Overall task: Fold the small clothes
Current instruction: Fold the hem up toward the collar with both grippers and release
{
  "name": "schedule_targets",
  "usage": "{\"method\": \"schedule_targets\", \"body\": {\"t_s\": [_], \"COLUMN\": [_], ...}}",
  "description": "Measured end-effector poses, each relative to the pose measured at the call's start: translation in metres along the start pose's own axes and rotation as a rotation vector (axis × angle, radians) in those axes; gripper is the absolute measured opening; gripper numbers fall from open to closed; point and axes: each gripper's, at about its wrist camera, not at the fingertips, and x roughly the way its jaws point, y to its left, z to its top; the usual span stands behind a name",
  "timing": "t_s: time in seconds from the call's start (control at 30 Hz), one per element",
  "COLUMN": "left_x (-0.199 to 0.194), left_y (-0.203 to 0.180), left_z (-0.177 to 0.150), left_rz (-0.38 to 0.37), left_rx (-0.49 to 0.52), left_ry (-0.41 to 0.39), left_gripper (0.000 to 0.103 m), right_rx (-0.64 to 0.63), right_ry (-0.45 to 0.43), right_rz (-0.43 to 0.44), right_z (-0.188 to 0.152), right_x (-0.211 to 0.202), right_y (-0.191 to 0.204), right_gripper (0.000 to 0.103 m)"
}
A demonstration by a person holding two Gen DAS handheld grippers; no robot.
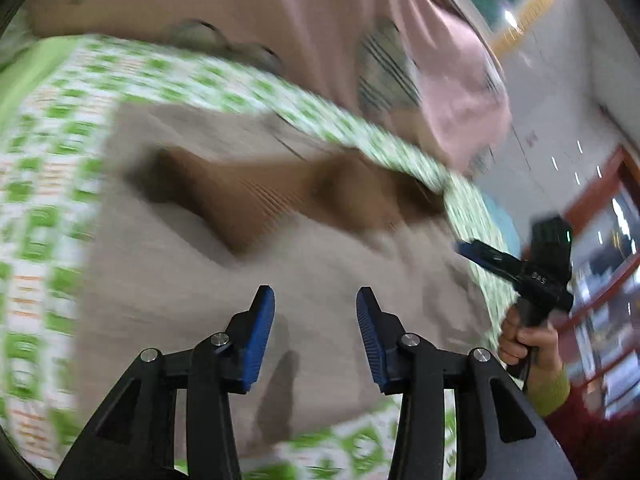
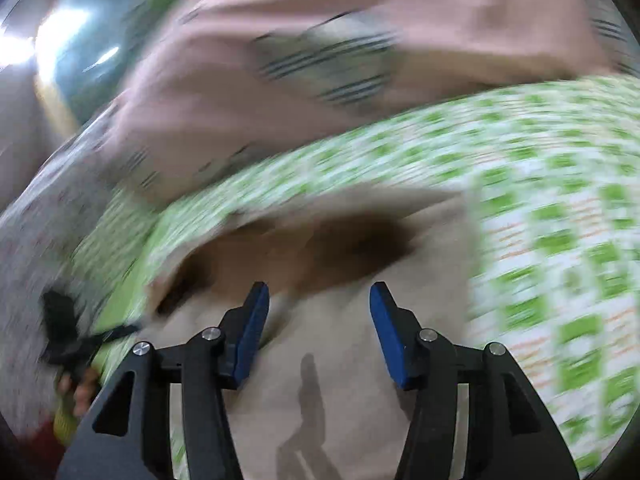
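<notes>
A beige and brown small garment (image 1: 224, 240) lies flat on the green-and-white checked cloth (image 1: 44, 184); it also shows in the right wrist view (image 2: 352, 360). My left gripper (image 1: 316, 312) is open and empty just above the garment's near part. My right gripper (image 2: 318, 312) is open and empty above the same garment, and it shows in the left wrist view (image 1: 520, 268) at the garment's right edge, held by a hand. Both views are motion-blurred.
A pile of pink clothes with striped grey patches (image 1: 360, 32) lies beyond the garment, also in the right wrist view (image 2: 320, 60). The checked cloth (image 2: 560, 240) spreads to the right. Floor and red shelving (image 1: 600, 240) lie off the right edge.
</notes>
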Motion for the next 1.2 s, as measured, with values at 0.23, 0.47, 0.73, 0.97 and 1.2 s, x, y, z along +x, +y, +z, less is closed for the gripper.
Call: {"method": "schedule_targets", "body": {"t_s": [0.23, 0.47, 0.73, 0.97, 1.2], "left_x": [0.057, 0.038, -0.004, -0.056, -0.076], "left_y": [0.000, 0.100, 0.109, 0.076, 0.030], "left_z": [0.039, 0.102, 0.071, -0.002, -0.080], "left_rz": [0.115, 0.269, 0.248, 0.205, 0.168], "left_rx": [0.109, -0.116, -0.226, -0.309, -0.328], "left_ry": [0.106, -0.049, -0.147, -0.184, -0.147], "left_gripper": [0.033, 0.021, 0.025, 0.033, 0.044], "right_rx": [-0.179, 0.075, 0.250, 0.270, 0.306], "right_ry": [0.218, 0.050, -0.086, -0.095, -0.085], "right_rz": [-0.016, -0.290, -0.238, -0.152, -0.082], "right_z": [0.007, 0.065, 0.033, -0.022, -0.079], "right_x": [0.060, 0.060, 0.012, -0.017, -0.031], "right_y": [0.018, -0.071, -0.077, -0.030, 0.002], "right_gripper": [0.054, 0.052, 0.053, 0.057, 0.059]}}
